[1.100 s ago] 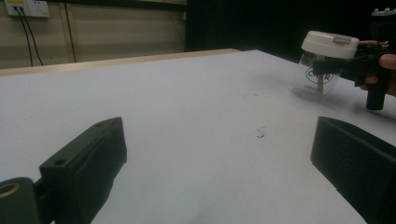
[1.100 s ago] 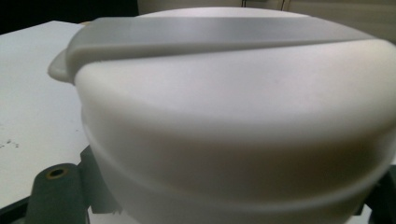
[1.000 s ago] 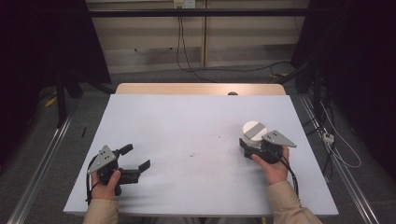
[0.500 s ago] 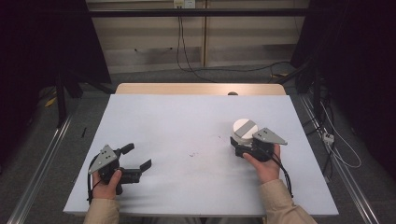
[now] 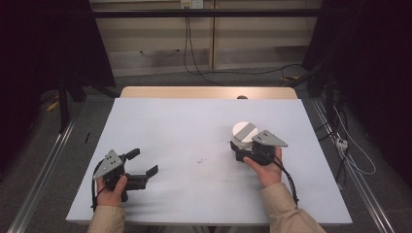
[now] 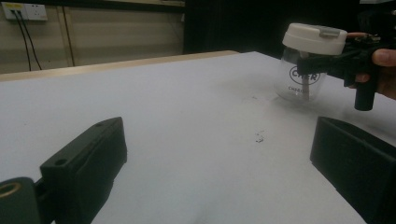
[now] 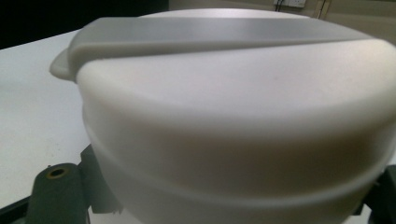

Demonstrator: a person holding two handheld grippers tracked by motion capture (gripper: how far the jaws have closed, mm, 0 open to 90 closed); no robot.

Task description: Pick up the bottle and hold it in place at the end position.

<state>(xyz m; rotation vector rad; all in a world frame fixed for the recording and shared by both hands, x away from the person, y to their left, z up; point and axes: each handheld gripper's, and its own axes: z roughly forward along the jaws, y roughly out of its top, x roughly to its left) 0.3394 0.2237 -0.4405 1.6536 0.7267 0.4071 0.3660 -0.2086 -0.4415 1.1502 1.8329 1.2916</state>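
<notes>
jar held at the right, left gripper idle

while both forearms enter from the near edge, the white table (image 5: 194,126) carries the whole lot, largest item first.

table: pale top, a wooden strip along its far edge, a few dark specks (image 5: 200,159) near the middle.

right hand (image 5: 265,167): sleeve in beige, forearm angled inward, wrist level, fingers wrapped round the grip from behind. right gripper (image 5: 241,147): pointing toward the table's middle, grey plate on top, jaws clamped on the jar just under its lid.

left hand (image 5: 112,187): low at the near left corner, fist round the handle, forearm straight up from the edge. left gripper (image 5: 144,163): jaws spread wide apart with nothing between them, aimed across the table toward the jar.

jar (image 6: 302,79): clear glass, dark lettering on the side, upright, right of the table's middle, well apart from the left gripper; whether its base touches the table i cannot tell.

lid (image 7: 233,79): white, round, with a grey bar across the top, seated on the jar.
</notes>
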